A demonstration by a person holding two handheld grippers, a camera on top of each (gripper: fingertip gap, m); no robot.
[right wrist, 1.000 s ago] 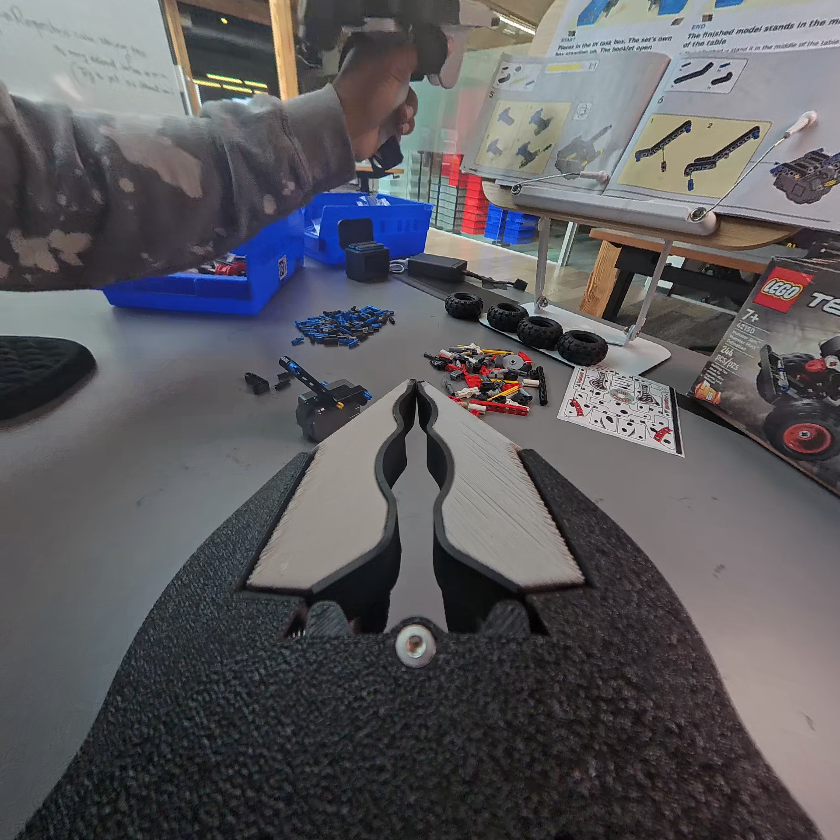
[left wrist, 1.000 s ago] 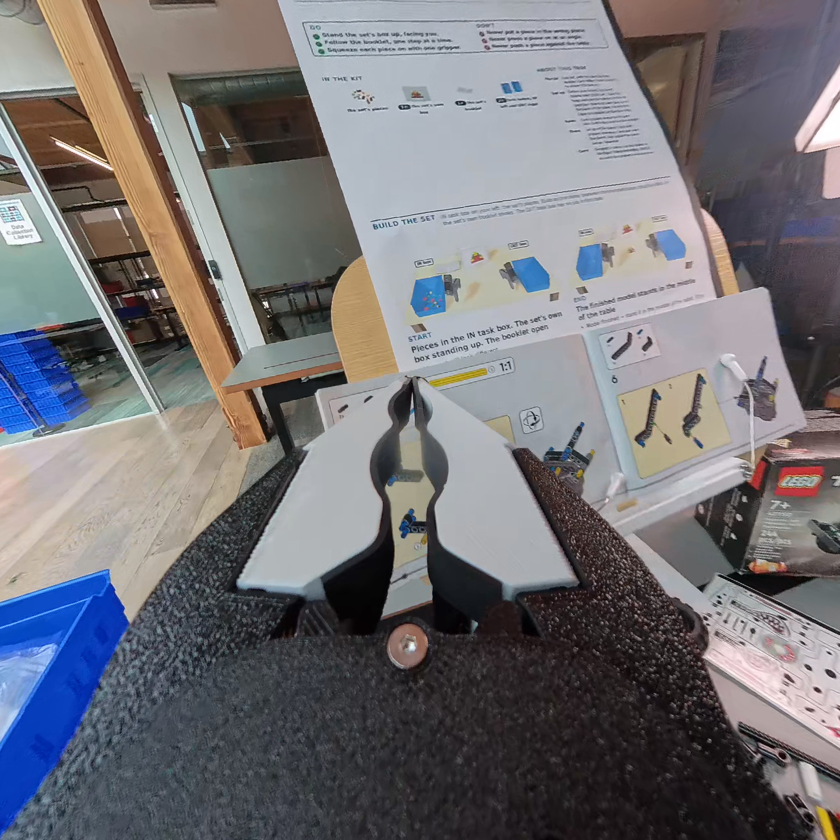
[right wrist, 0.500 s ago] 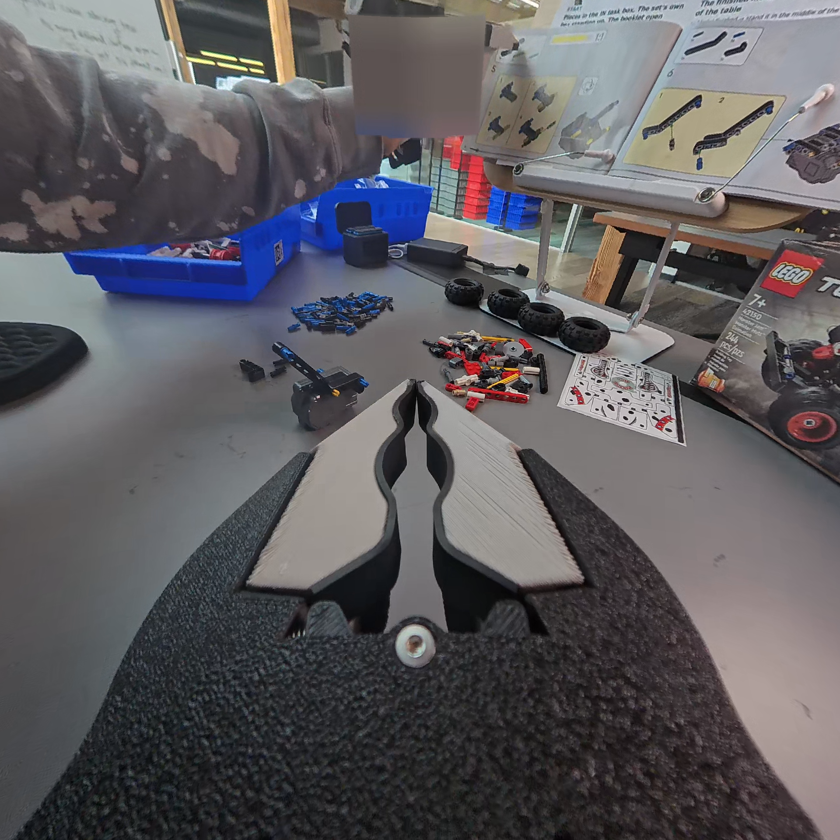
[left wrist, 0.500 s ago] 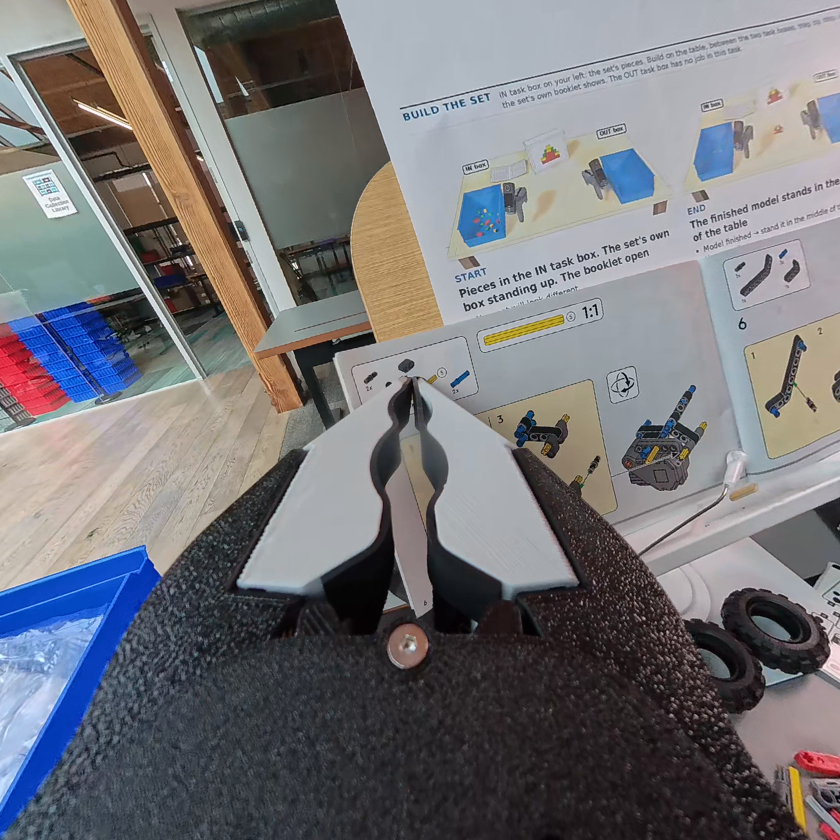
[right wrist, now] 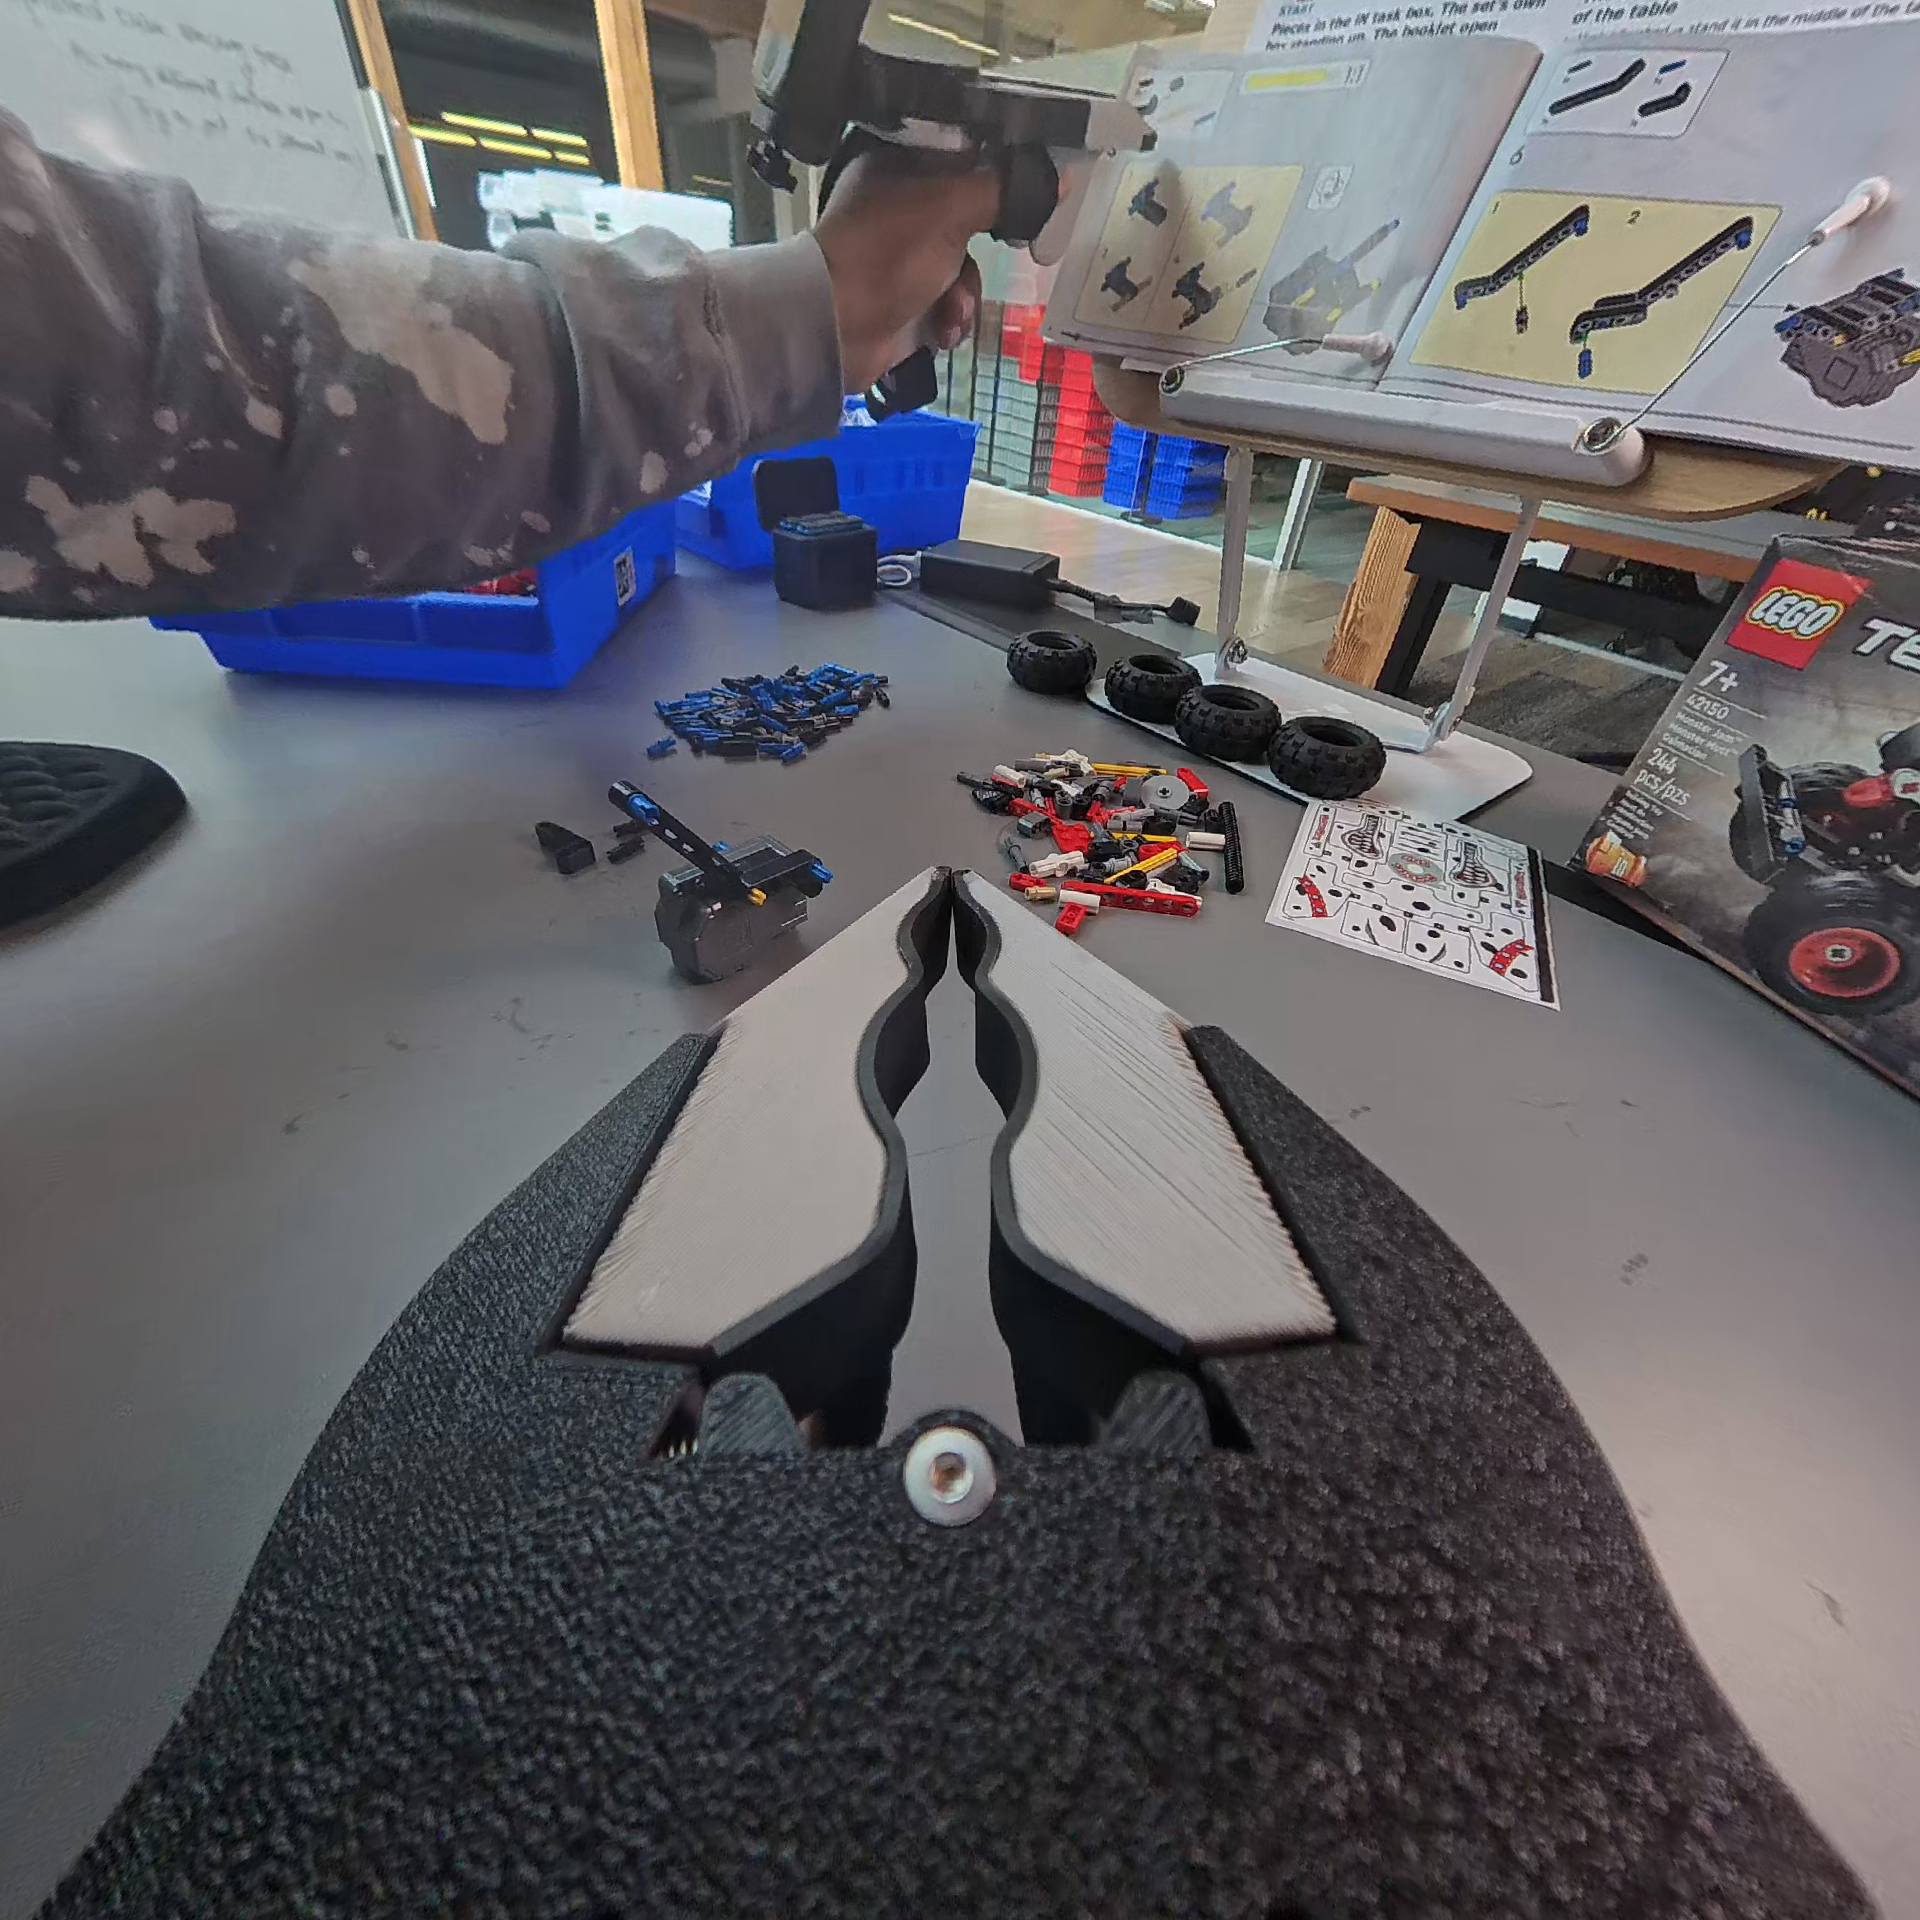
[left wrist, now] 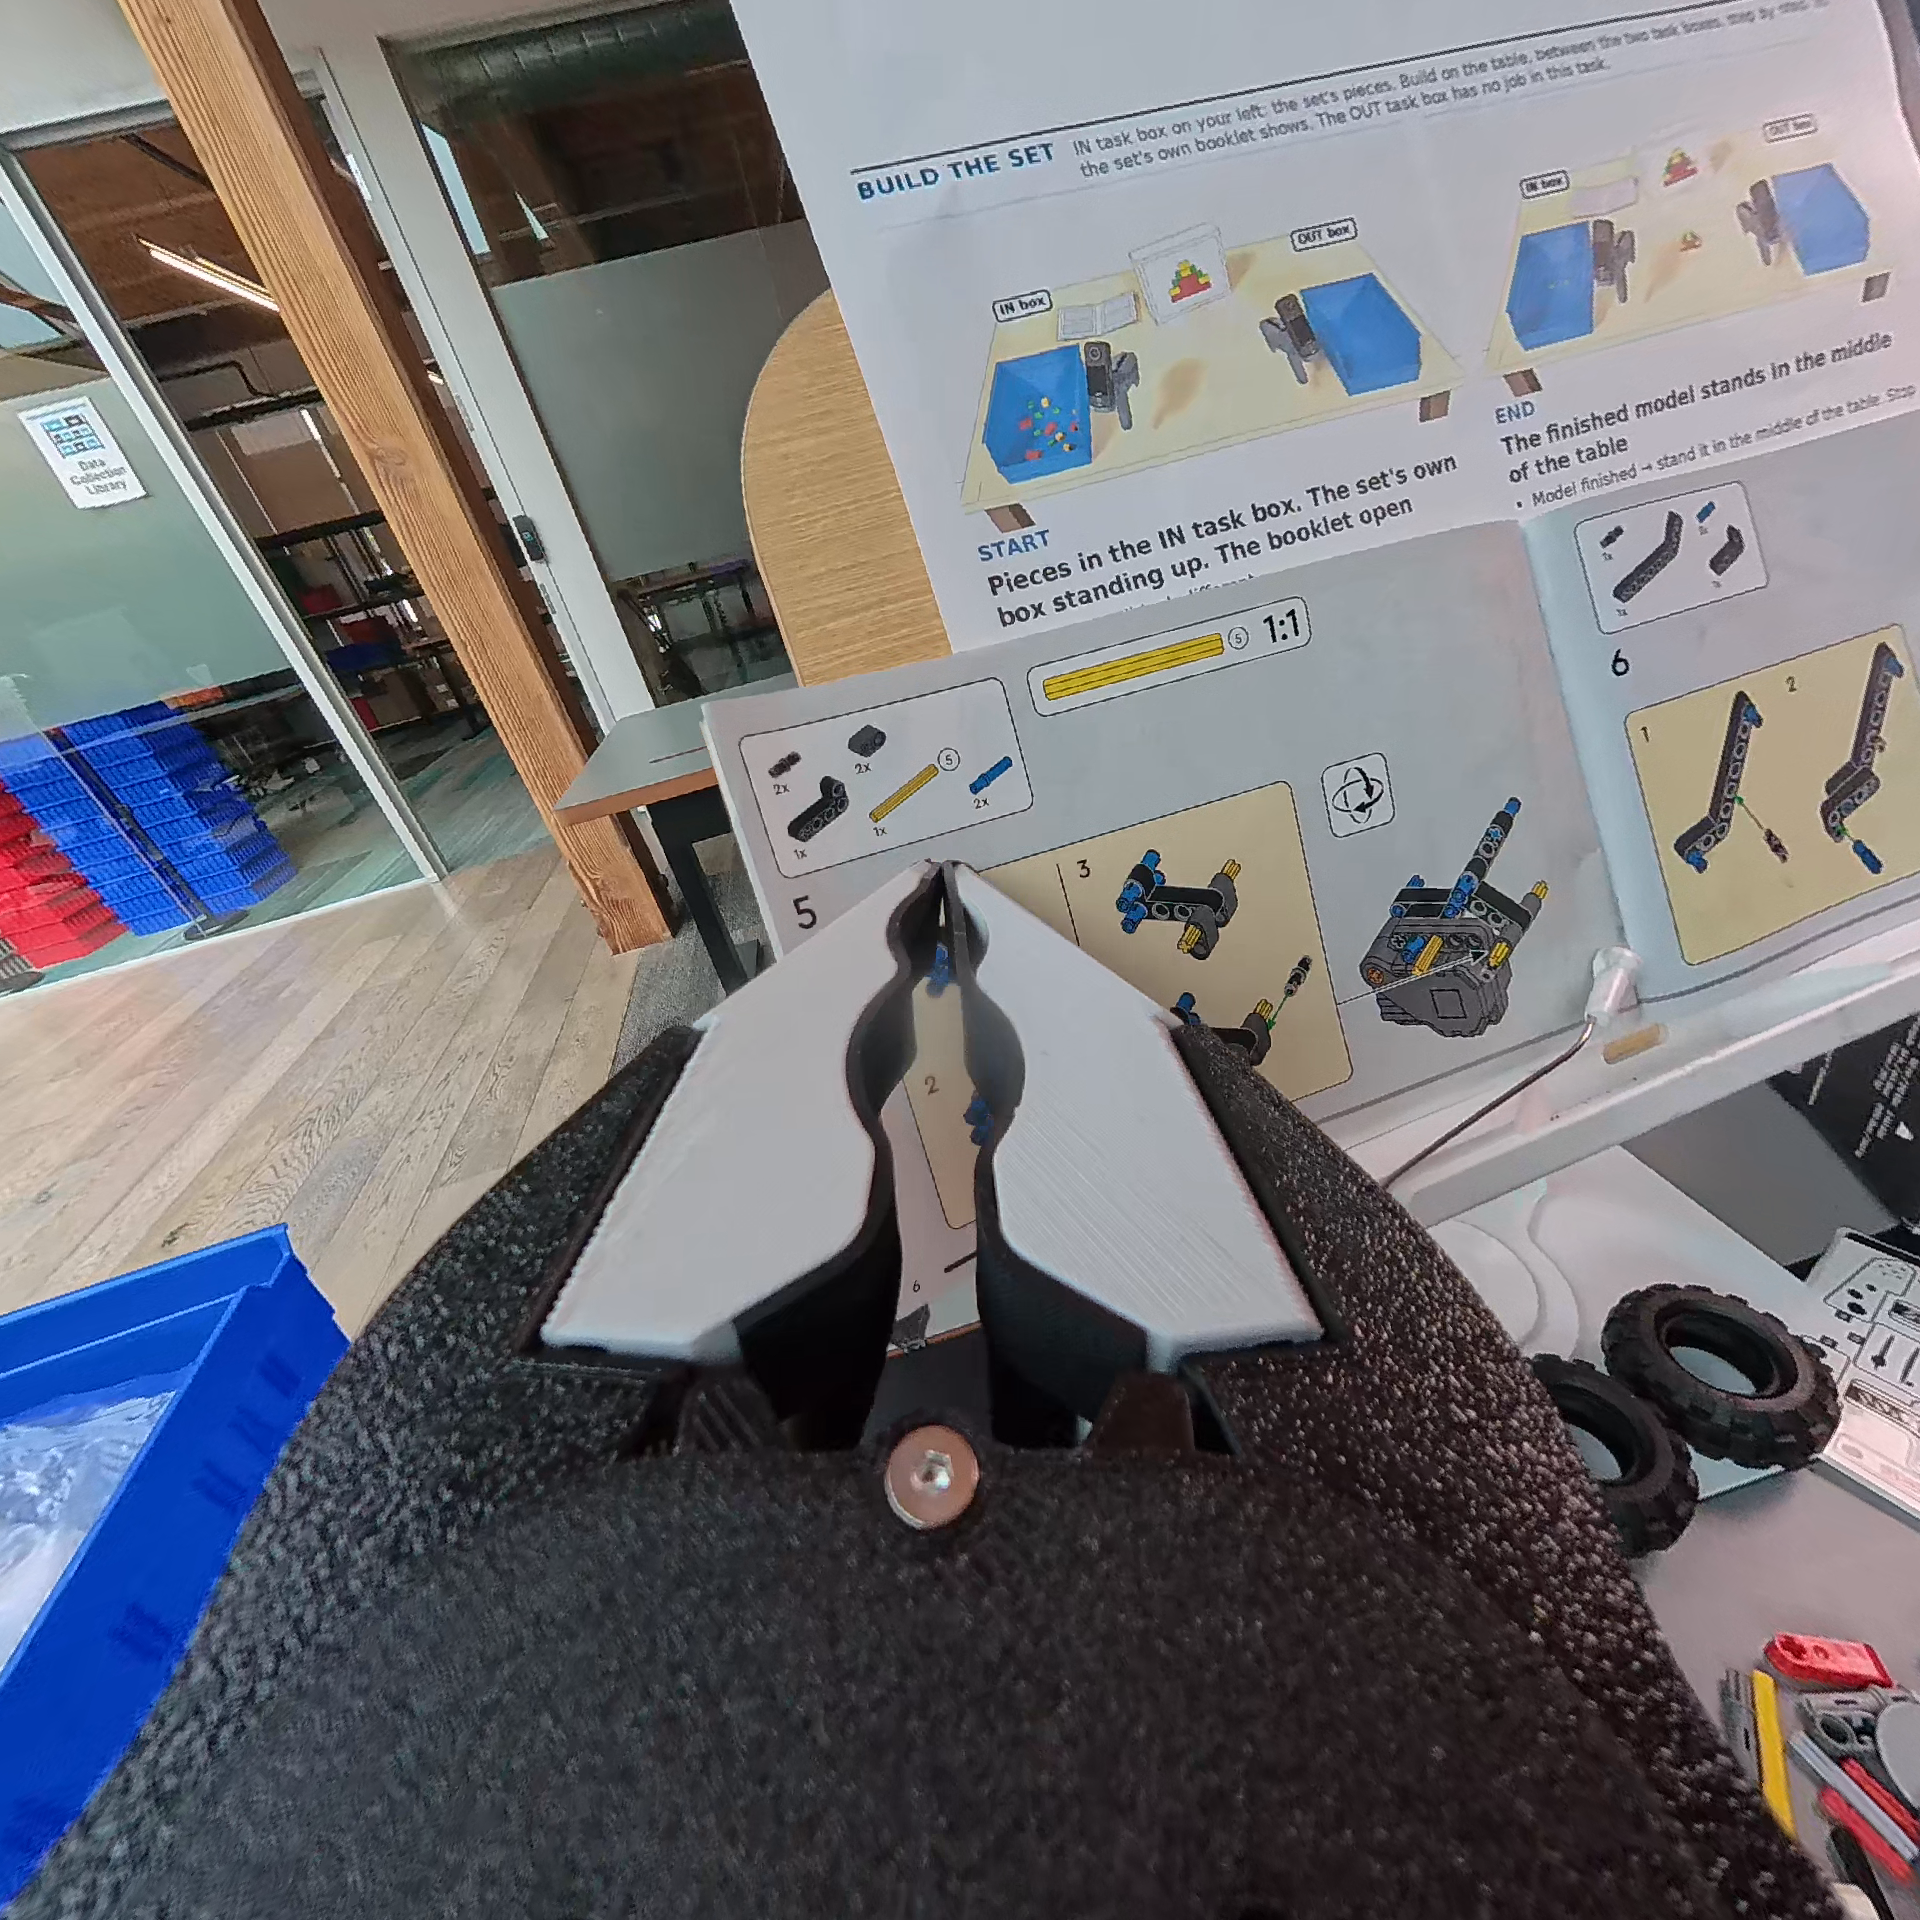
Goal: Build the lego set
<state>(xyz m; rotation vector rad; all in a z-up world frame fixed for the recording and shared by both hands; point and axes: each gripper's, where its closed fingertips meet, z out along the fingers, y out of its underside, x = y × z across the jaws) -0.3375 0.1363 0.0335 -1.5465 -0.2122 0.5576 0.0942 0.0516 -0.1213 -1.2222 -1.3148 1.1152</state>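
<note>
My left gripper (left wrist: 940, 868) is shut and empty, held up close in front of the open instruction booklet (left wrist: 1195, 831) on its stand. The right wrist view shows it raised in a hand (right wrist: 1127, 120) before the booklet (right wrist: 1455, 208). My right gripper (right wrist: 948, 875) is shut and empty, low over the grey table (right wrist: 312, 1091). Just ahead and left of it lies the partly built grey motor block with a black beam (right wrist: 727, 894). A pile of red, yellow and grey pieces (right wrist: 1112, 842) lies ahead right, a pile of blue and black pins (right wrist: 774, 712) farther back.
Several black tyres (right wrist: 1195, 707) line the stand's base; two show in the left wrist view (left wrist: 1704, 1382). A sticker sheet (right wrist: 1413, 899) and the set's box (right wrist: 1797, 790) lie right. Blue bins (right wrist: 436, 629) and a black charger (right wrist: 821, 551) stand at the back left. A black pad (right wrist: 73, 810) lies far left. The left gripper's tips are roughly 45 cm from the right gripper's.
The left gripper has swung left and down along the booklet, from its right page to the left page, and come closer. The right gripper has barely moved.
</note>
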